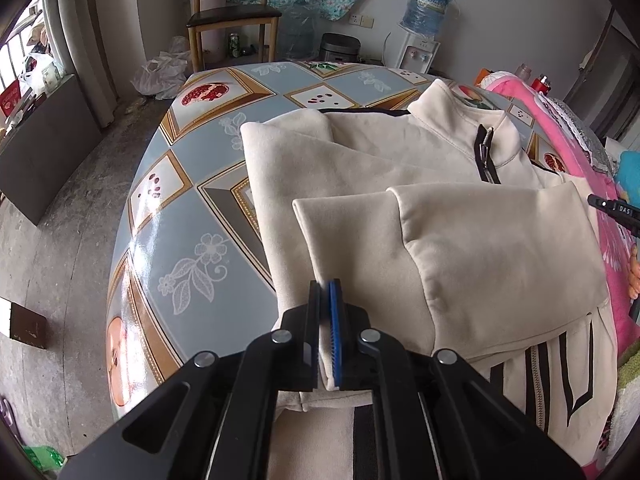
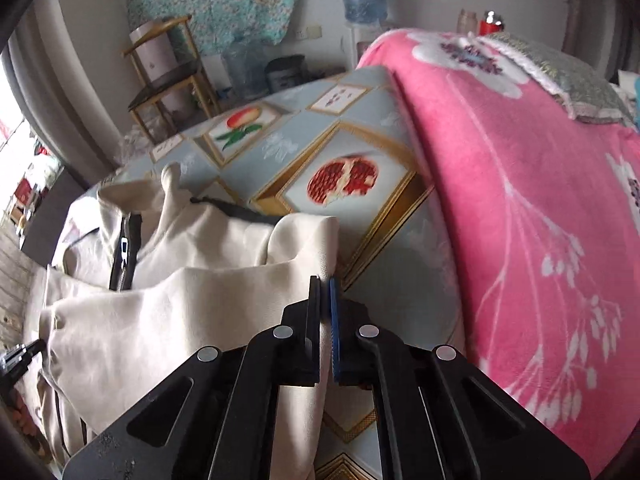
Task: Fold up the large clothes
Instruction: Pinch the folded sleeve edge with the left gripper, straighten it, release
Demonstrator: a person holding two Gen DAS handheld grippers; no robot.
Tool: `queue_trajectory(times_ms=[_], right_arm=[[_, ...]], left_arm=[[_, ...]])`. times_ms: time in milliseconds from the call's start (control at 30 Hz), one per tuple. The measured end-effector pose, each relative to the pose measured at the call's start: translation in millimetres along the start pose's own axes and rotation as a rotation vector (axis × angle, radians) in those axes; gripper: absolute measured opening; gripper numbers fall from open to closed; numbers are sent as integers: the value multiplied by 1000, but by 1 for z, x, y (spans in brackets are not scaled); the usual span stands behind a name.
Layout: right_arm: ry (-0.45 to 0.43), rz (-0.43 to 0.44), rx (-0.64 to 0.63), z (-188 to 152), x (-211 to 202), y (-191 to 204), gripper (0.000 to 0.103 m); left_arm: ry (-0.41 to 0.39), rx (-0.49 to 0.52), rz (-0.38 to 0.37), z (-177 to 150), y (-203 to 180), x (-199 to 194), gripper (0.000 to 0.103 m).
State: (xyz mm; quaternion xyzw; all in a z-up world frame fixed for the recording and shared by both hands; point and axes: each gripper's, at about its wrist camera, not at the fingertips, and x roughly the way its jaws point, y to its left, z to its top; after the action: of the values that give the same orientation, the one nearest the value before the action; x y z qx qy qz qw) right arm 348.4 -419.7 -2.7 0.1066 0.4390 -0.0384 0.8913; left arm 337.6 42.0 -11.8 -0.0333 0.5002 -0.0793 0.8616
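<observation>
- Fabric fills the left wrist view: a cream zip-up jacket (image 1: 420, 168) lies on the patterned table (image 1: 192, 184), collar toward the far edge, both sleeves already crossed over the chest.
- The left gripper (image 1: 326, 332) points steeply down at the near left edge, jaws clamped on a thin fold of the cream cloth close to the hem.
- The tip of the other tool (image 1: 612, 206) shows at the right margin.
- In the right wrist view, the right gripper (image 2: 325, 332) pinches the jacket's (image 2: 168, 304) right edge, jaws together on the cloth, beside a pink blanket (image 2: 520, 200).
- It too tilts steeply downward and looks rolled, the table (image 2: 280, 152) sitting slanted.
- Judged step: both lower corners are gripped for the bottom-to-collar fold.
- Next, both hands should lift evenly and carry the hem toward the collar, keeping the sleeves from sliding.
</observation>
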Motion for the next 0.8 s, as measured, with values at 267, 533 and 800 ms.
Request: queue_trajectory(times_ms=[267, 533, 800], right_arm=[[43, -61, 40, -15, 31, -18, 5], [-119, -61, 1, -10, -41, -8, 41], [-32, 151, -265, -57, -61, 82, 55]], left_arm=[[11, -17, 6, -3, 2, 1, 5], [-112, -87, 26, 6, 19, -27, 8], [-97, 34, -107, 16, -22, -28, 14]])
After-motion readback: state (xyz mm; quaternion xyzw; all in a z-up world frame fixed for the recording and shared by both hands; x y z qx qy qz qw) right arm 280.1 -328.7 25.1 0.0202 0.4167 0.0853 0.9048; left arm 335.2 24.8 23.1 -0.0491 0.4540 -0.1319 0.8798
